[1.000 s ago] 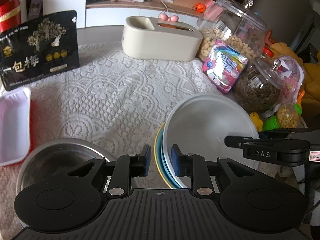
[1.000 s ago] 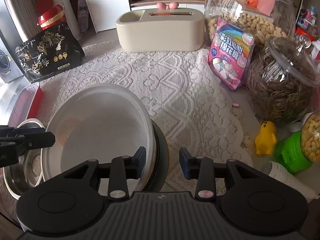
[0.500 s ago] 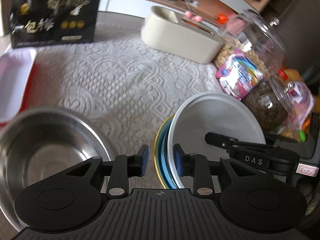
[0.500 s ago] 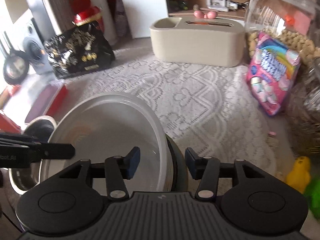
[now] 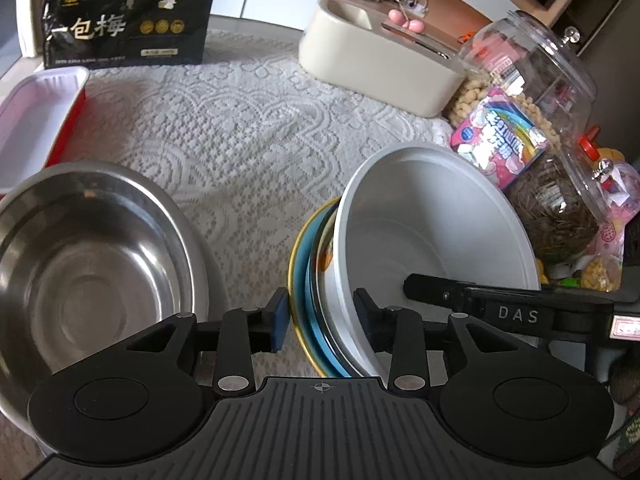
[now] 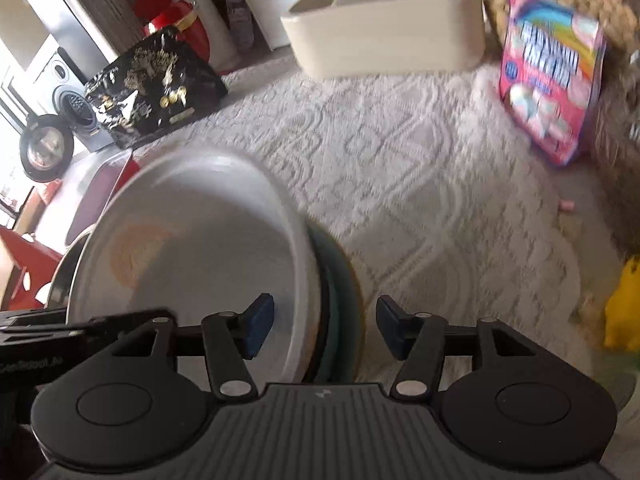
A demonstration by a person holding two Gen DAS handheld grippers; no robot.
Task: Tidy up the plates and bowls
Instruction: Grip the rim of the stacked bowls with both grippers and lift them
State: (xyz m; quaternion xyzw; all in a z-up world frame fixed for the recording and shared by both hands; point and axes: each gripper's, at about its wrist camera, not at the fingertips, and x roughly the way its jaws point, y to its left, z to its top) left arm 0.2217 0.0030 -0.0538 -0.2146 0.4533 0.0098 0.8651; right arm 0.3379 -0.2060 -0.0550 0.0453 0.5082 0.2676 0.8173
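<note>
A white bowl [image 5: 432,232] sits on a stack of plates: a blue plate with a gold rim [image 5: 301,280] at the bottom. My left gripper [image 5: 322,320] straddles the stack's left rim, one pad outside the gold rim, one inside the white bowl, jaws apart. My right gripper [image 6: 326,330] straddles the right rim of the white bowl [image 6: 200,248] and the dark green plate [image 6: 340,292] under it, jaws wide apart. A steel bowl [image 5: 88,256] stands to the left of the stack.
A white-and-red tray [image 5: 36,116] lies at the left. A black snack bag [image 5: 128,16], a beige box [image 5: 380,64], a pink candy bag [image 5: 500,136] and glass jars [image 5: 556,184] ring the lace cloth [image 5: 248,128].
Both grippers opened wider around the stack's rims. The left view moved closer and left, showing more of the steel bowl. The right view tilted and blurred.
</note>
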